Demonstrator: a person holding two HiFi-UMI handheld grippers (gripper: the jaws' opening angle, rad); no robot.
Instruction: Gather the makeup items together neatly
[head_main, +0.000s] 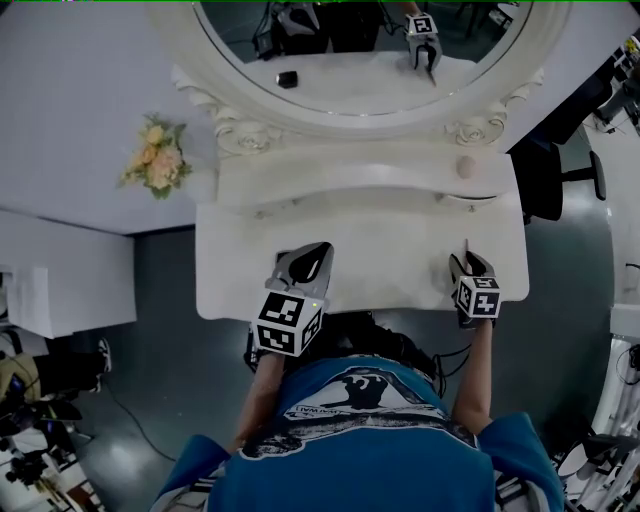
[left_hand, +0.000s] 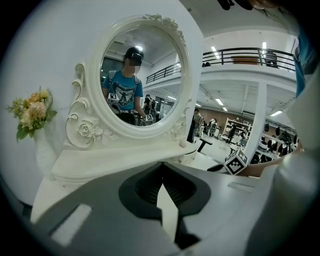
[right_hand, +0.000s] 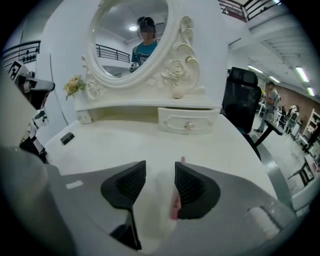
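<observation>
While a person in a blue shirt stands at the front edge of the white vanity table (head_main: 380, 262), both grippers hang low over that edge and point toward the oval mirror (head_main: 350, 118) at the back. The left gripper (left_hand: 160, 179) sits left of the middle of the front edge. Its fingers are closed tip to tip with nothing between them, and only a pale wedge of tabletop shows behind the pads. The right gripper (right_hand: 160, 175) is near the front right corner with its fingers spread well apart. A slim pink makeup stick (right_hand: 175, 202) lies on the table in that gap, close along the right-hand pad, and is not pinched. In the head view its thin end (head_main: 466, 248) pokes out ahead of the fingertips. A small black makeup item (right_hand: 67, 138) lies well apart from it, toward the back left corner. A small posy of pale flowers (head_main: 155, 158) stands beyond the left edge, beside the mirror frame.
</observation>
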